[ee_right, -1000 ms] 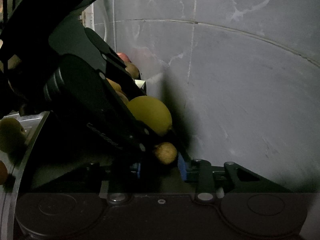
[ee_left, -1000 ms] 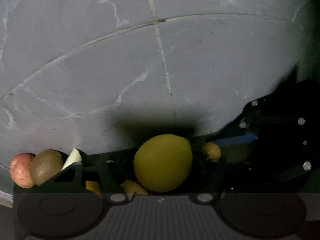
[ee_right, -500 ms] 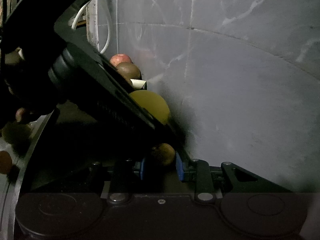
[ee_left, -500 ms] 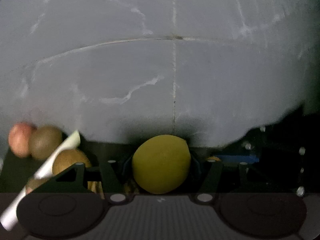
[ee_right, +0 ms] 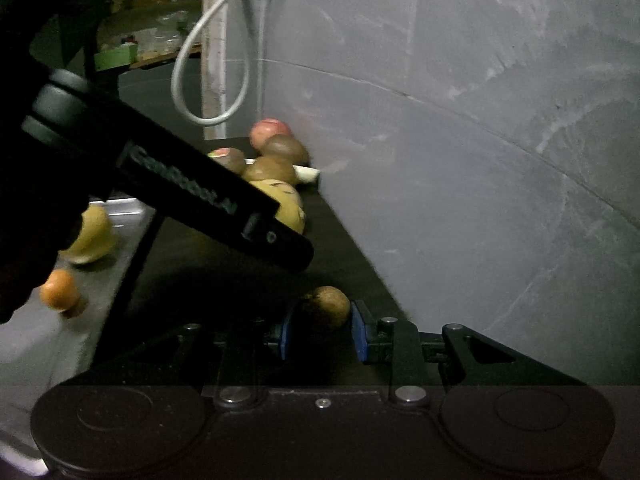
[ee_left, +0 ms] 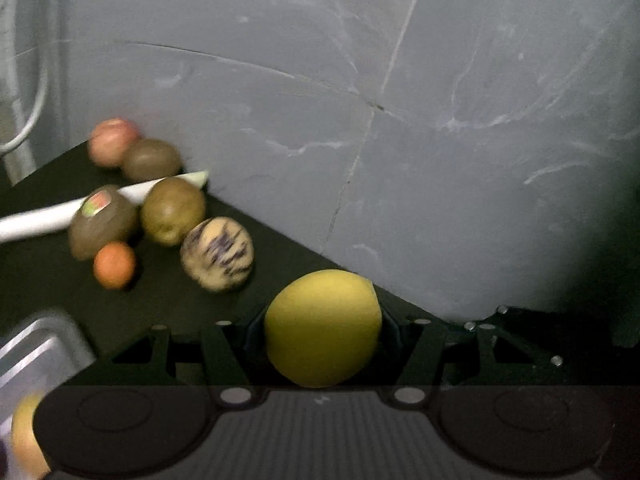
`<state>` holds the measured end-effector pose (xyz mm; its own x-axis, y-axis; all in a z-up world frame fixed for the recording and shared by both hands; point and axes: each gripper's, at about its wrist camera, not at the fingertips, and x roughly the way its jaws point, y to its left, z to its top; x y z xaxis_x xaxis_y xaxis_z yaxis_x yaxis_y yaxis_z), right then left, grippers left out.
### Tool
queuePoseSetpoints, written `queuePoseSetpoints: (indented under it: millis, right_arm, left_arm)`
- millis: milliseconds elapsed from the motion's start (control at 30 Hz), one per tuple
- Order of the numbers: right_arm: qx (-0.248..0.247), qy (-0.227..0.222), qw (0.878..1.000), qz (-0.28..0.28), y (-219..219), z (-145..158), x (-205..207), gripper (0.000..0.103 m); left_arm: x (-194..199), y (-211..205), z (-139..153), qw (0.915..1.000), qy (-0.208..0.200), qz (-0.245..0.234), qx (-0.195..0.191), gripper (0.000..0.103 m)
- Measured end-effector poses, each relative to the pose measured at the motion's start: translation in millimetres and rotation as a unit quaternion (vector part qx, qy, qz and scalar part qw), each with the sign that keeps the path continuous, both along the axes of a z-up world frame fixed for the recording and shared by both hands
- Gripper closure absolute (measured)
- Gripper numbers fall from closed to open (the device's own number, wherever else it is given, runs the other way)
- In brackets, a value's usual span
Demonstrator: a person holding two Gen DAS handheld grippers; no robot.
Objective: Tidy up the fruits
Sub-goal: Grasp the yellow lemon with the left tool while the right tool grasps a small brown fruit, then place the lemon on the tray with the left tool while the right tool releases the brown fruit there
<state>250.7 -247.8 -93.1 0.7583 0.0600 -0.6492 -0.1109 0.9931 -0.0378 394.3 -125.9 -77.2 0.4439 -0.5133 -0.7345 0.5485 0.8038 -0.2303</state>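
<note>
Your left gripper (ee_left: 322, 330) is clamped on a big yellow lemon (ee_left: 322, 328), fingers roughly half spread around it. Your right gripper (ee_right: 320, 330) pinches a small brown fruit (ee_right: 326, 306) between its blue pads (ee_right: 360, 336). Beyond, kiwis (ee_left: 172, 210), an orange (ee_left: 114, 264) and an apple (ee_left: 112, 142) sit on the dark counter (ee_left: 168, 300) by the grey marbled wall (ee_left: 440, 120).

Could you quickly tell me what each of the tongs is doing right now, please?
Left tongs: closed on the large yellow fruit.
Right tongs: closed on the small brown fruit.
</note>
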Motion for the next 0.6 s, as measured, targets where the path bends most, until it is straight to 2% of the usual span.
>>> queuePoseSetpoints:
  millis: [233,333,433,600]
  right_arm:
    - [0.011,-0.006,0.998,0.054,32.8,11.4,-22.5,0.072]
    - [0.018,-0.007,0.996,0.085,52.6,15.8,-32.0,0.072]
    - [0.025,-0.008,0.992,0.121,74.0,20.6,-41.1,0.072]
    - [0.033,-0.004,0.984,0.175,111.8,20.9,-47.6,0.072]
  left_arm:
    - [-55.7,58.6,17.7,0.9944,0.003,0.103,-0.023,0.041]
    - [-73.8,84.9,17.3,0.9885,-0.001,0.149,-0.023,0.041]
    - [-96.8,107.8,18.1,0.9825,-0.013,0.186,-0.005,0.041]
    - [-136.6,145.0,21.3,0.9656,0.0,0.26,0.0,0.041]
